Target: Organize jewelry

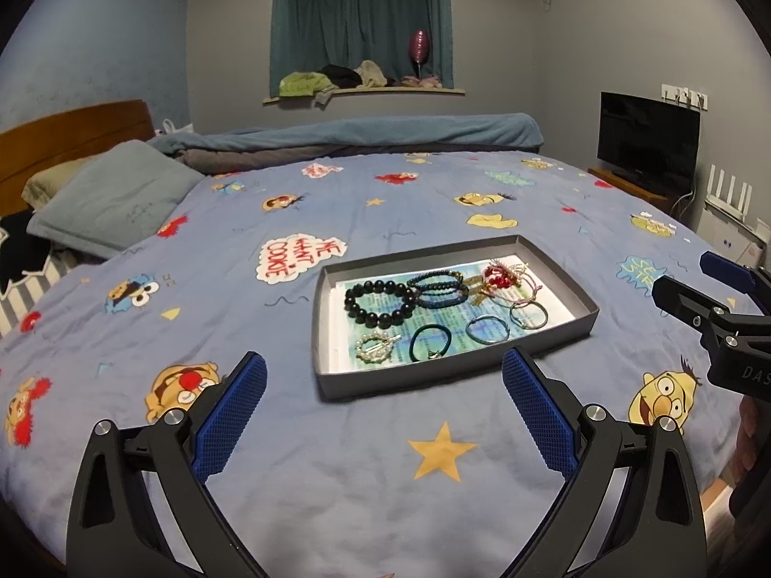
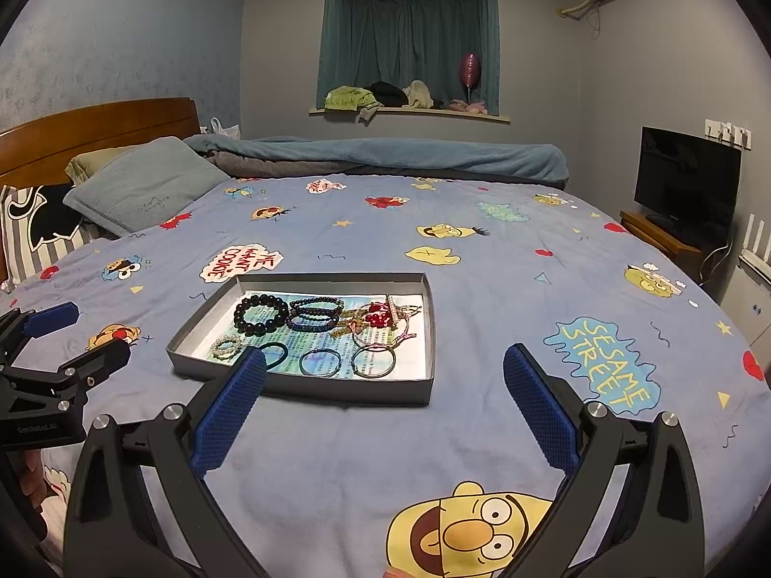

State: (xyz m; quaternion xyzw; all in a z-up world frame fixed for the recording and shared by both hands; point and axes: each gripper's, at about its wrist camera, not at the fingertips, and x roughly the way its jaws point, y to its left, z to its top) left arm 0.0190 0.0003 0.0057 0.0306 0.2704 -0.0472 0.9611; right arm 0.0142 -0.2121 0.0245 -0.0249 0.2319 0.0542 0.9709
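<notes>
bedsheet [image 2: 482, 289] reads "sesame street" and "me want cookie"; both tools, left tool [image 1: 383, 378] and right tool [image 2: 385, 375], gape wide, empty.

Shallow grey tray [image 1: 554, 265] flat on the bed; bracelets, hair ties, black bead bracelet [image 1: 379, 302] lying loose inside.

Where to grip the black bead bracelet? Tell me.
Take the black bead bracelet at its near arc, from above: one pad inside the ring, one outside. It lies flat in the tray, and its far-right side crowds the blue bracelets; the near side looks clear.
</notes>
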